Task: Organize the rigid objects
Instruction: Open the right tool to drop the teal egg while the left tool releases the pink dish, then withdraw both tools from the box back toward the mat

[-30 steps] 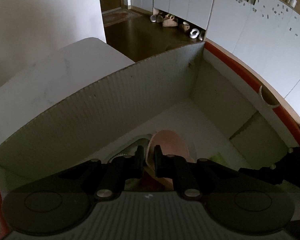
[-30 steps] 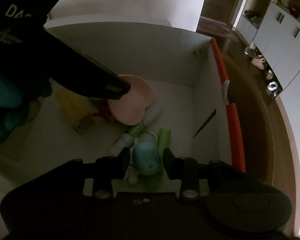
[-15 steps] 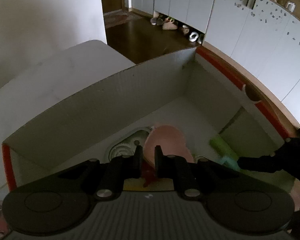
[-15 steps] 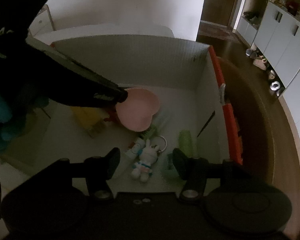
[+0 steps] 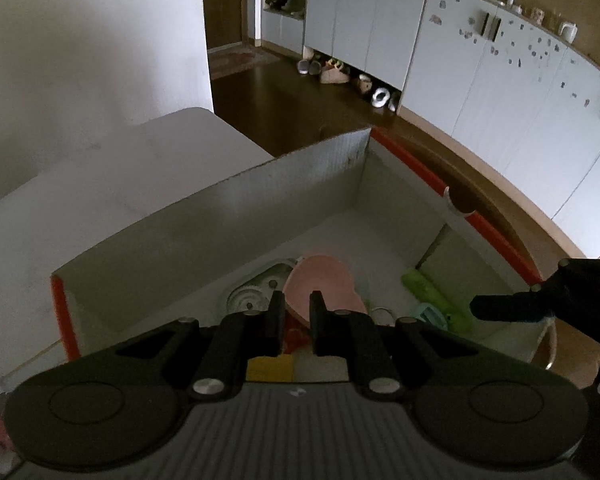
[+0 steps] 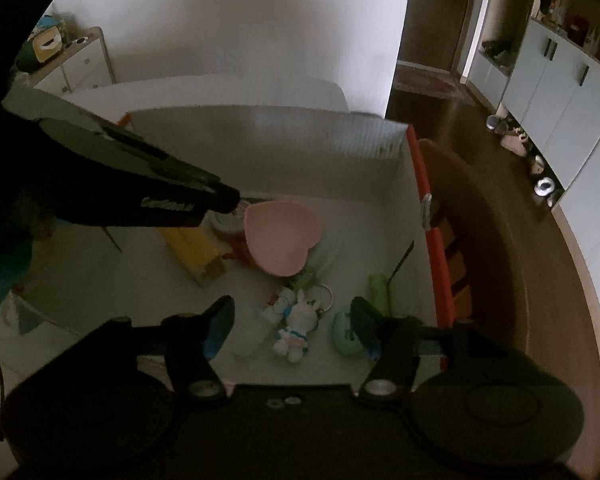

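Observation:
A white cardboard box (image 5: 220, 220) (image 6: 260, 128) with orange edges holds several small items. My left gripper (image 5: 297, 312) (image 6: 230, 200) is shut on the rim of a pink heart-shaped dish (image 5: 320, 280) (image 6: 280, 236), which hangs tilted above the box floor. My right gripper (image 6: 292, 308) hovers over the near right of the box, its jaws opening with nothing between them. A mint round toy (image 6: 342, 334) lies on the floor beside its right finger. Under the right gripper lies a white bunny figure (image 6: 296, 328), with a green tube (image 6: 380, 288) (image 5: 432, 292) further right.
A yellow block (image 6: 196, 248), a red item (image 6: 240, 250) and a clear round plastic piece (image 5: 256, 296) also lie in the box. The box stands on a white table (image 5: 100, 168). A brown chair back (image 6: 480, 220) curves along the box's right side.
The right gripper opened and rose, leaving the mint toy lying in the box. The left gripper rose and pulled back with the pink dish still in it.

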